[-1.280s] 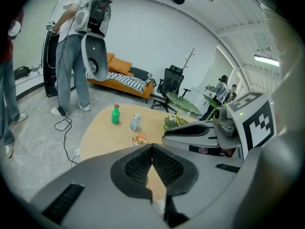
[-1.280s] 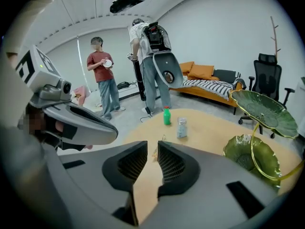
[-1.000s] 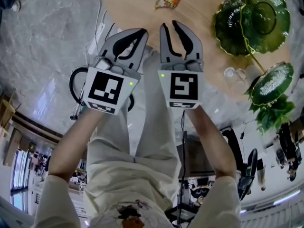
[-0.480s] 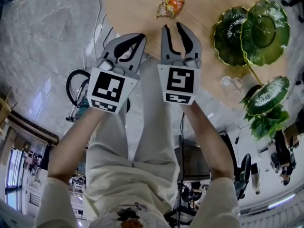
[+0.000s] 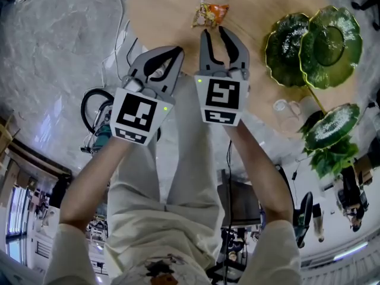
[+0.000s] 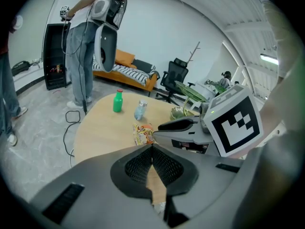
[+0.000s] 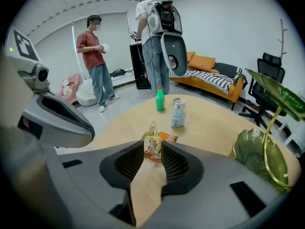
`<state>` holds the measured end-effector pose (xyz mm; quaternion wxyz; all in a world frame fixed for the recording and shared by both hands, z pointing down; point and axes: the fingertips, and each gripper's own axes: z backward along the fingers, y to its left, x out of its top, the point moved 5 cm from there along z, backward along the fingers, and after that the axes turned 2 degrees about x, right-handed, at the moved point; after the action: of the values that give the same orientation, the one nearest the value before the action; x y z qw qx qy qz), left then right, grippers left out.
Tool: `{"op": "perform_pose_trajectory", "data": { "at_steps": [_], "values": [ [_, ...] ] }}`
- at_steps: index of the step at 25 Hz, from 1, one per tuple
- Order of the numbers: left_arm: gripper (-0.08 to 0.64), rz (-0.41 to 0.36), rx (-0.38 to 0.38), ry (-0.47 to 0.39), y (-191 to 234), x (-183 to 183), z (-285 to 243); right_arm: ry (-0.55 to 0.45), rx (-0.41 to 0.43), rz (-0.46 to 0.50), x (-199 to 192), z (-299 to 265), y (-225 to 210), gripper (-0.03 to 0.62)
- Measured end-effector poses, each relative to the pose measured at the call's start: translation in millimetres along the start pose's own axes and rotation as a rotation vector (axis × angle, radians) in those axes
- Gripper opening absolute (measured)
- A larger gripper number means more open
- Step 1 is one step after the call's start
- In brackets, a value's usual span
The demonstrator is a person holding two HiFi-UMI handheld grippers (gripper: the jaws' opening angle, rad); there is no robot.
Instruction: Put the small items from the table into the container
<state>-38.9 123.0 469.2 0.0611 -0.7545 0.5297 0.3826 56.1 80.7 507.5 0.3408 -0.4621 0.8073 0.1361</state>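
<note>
I see my left gripper [image 6: 152,148] with jaws pressed together, nothing between them. Just beyond, a snack packet [image 6: 142,134] lies on the counter [image 6: 97,132]. Farther off stand a green bottle [image 6: 117,102] and a clear jar [image 6: 140,110]. The right gripper [image 6: 162,129] reaches in from the right.

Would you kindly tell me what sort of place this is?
Probably an office lounge or workroom: an orange sofa, a black office chair and a round wooden table on a pale marbled floor.

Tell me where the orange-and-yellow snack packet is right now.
The orange-and-yellow snack packet lies on the round wooden table, top centre of the head view, just beyond the open right claw; a clear jar and green bottle stand farther back.
</note>
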Motion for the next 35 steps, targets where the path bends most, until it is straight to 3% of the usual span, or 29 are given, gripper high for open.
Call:
{"op": "perform_pose_trajectory", "data": {
  "at_steps": [22,30,35],
  "values": [
    [0.009,0.022,0.006,0.006,3.8,-0.4,-8.2,0.046,0.021,-0.008,-4.7,-20.5,-10.7,0.094],
    [0.008,0.005,0.004,-0.008,-0.4,2.3,-6.5,0.041,0.035,0.018,-5.2,-18.8,-10.3,0.018],
    [0.009,0.01,0.012,-0.008,1.6,1.1,-2.0,0.018,0.047,0.021,0.6,-14.7,-9.1,0.008]
  ]
}}
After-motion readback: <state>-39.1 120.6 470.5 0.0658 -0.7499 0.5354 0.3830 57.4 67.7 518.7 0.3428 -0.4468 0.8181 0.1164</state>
